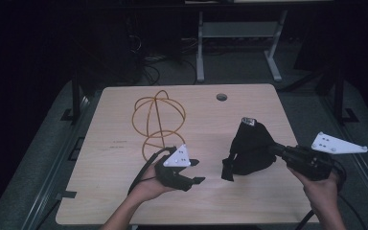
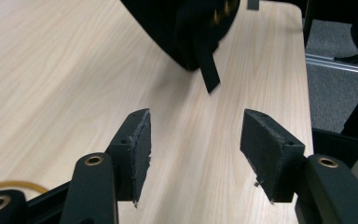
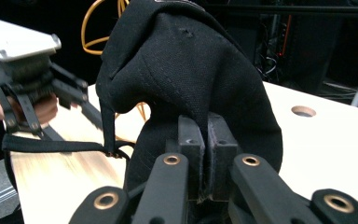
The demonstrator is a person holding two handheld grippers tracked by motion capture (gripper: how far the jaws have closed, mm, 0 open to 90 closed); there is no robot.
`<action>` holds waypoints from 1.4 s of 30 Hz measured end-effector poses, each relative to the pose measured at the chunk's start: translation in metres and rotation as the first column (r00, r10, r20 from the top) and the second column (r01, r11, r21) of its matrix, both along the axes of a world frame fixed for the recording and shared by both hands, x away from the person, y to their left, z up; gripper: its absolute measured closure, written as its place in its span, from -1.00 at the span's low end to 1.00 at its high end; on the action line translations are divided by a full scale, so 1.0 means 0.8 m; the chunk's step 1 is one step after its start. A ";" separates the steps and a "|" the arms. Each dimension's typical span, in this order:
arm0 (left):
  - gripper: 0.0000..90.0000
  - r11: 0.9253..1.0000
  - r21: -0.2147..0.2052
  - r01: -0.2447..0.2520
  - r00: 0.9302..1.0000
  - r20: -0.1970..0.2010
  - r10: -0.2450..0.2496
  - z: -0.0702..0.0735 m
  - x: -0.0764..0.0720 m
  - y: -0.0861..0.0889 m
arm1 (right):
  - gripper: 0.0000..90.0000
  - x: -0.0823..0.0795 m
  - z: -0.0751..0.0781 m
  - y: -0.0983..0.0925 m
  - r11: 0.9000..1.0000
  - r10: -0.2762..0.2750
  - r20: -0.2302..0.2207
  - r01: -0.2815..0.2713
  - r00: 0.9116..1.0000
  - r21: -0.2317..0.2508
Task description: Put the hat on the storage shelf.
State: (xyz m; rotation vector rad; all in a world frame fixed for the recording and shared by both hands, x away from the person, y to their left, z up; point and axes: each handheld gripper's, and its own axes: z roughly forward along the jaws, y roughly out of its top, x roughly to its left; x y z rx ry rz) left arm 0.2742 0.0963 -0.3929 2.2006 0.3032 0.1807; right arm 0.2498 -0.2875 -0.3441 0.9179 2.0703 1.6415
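Far left on the counter point(image 1: 124, 201), the orange wire stand point(image 1: 158, 120) sits bare. The left hand-held gripper point(image 1: 195, 171) is spread wide, holding nothing. On the right, the black cap point(image 1: 249, 148) hangs pinched in the right hand-held gripper point(image 1: 274, 149), so placing it is still to do, I'd say.

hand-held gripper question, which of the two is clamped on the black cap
The right hand-held gripper: its jaws are pinched shut on the black cap, holding it up. The left hand-held gripper stands open with nothing between its jaws.
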 end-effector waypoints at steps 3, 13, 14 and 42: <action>-0.08 1.000 0.013 0.009 1.000 0.009 -0.009 -0.007 -0.001 0.004 | 0.93 0.006 0.012 0.003 1.000 0.008 0.002 -0.008 1.000 -0.005; -0.10 1.000 0.017 0.004 1.000 -0.007 -0.004 -0.030 -0.005 0.019 | 0.93 0.027 0.039 0.019 0.999 0.027 -0.008 -0.027 1.000 -0.031; -0.10 0.999 0.036 0.006 1.000 0.000 -0.006 -0.032 -0.005 0.019 | 0.93 0.029 0.041 0.021 0.999 0.030 -0.014 -0.031 0.999 -0.031; -0.22 0.999 0.037 -0.028 1.000 0.007 0.028 -0.052 -0.012 0.029 | 0.92 0.070 0.093 0.075 0.992 0.106 0.004 -0.106 0.994 -0.064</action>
